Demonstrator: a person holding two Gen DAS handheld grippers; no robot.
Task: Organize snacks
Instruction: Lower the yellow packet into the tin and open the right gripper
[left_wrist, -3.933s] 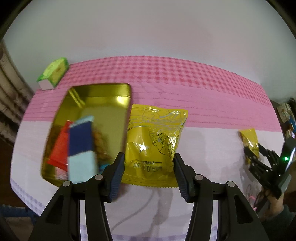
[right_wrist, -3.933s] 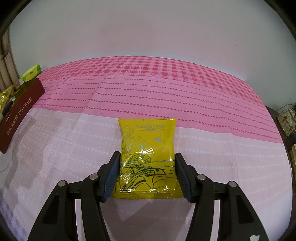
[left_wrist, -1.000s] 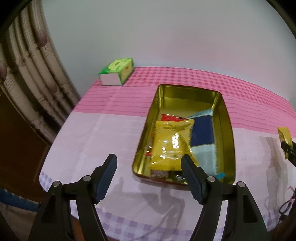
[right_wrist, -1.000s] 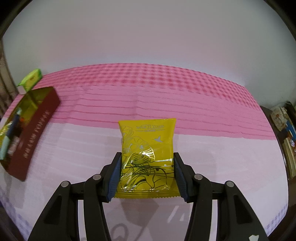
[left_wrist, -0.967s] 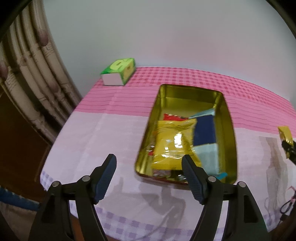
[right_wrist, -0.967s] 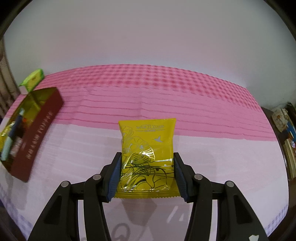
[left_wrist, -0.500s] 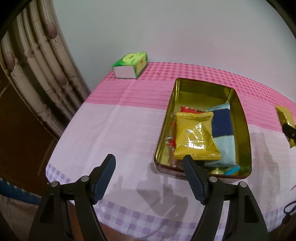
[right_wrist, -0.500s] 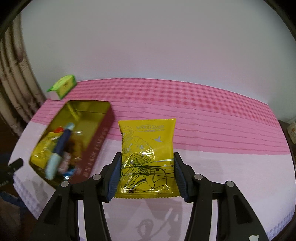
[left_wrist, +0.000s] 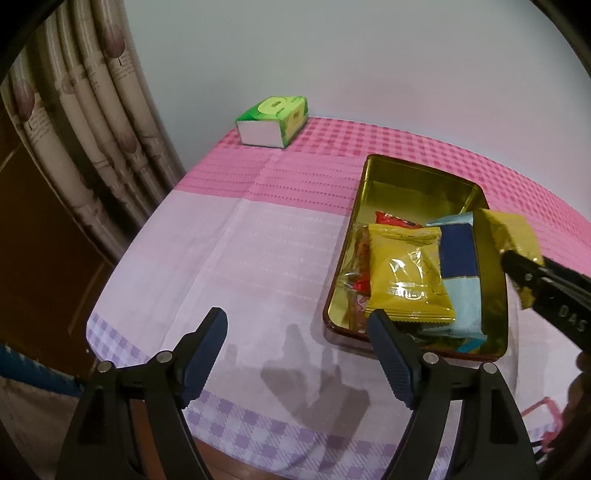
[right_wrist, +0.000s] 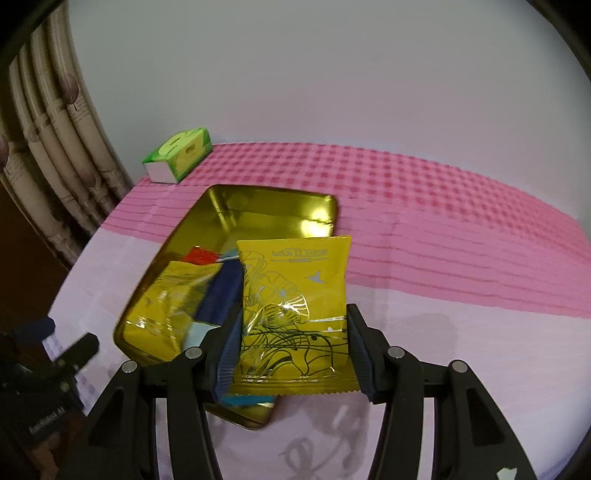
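A gold tin tray (left_wrist: 413, 177) (right_wrist: 258, 201) sits on the pink-and-white tablecloth. It holds a yellow snack packet (left_wrist: 406, 273) (right_wrist: 166, 299), a navy and light-blue packet (left_wrist: 460, 266) (right_wrist: 221, 291), a red packet (left_wrist: 395, 218) and other wrappers. My right gripper (right_wrist: 291, 354) is shut on a second yellow snack packet (right_wrist: 295, 295) and holds it above the tray's near right edge; it also shows in the left wrist view (left_wrist: 513, 236). My left gripper (left_wrist: 299, 358) is open and empty, above the cloth left of the tray's near corner.
A green tissue box (left_wrist: 273, 120) (right_wrist: 179, 153) stands at the table's far left corner. Patterned curtains (left_wrist: 85, 122) hang to the left. The table's front edge (left_wrist: 258, 454) is just beneath my left gripper.
My right gripper has carried its yellow packet left, over the tray. My left gripper has drawn back and left, staying open. The first yellow packet lies in the tray.
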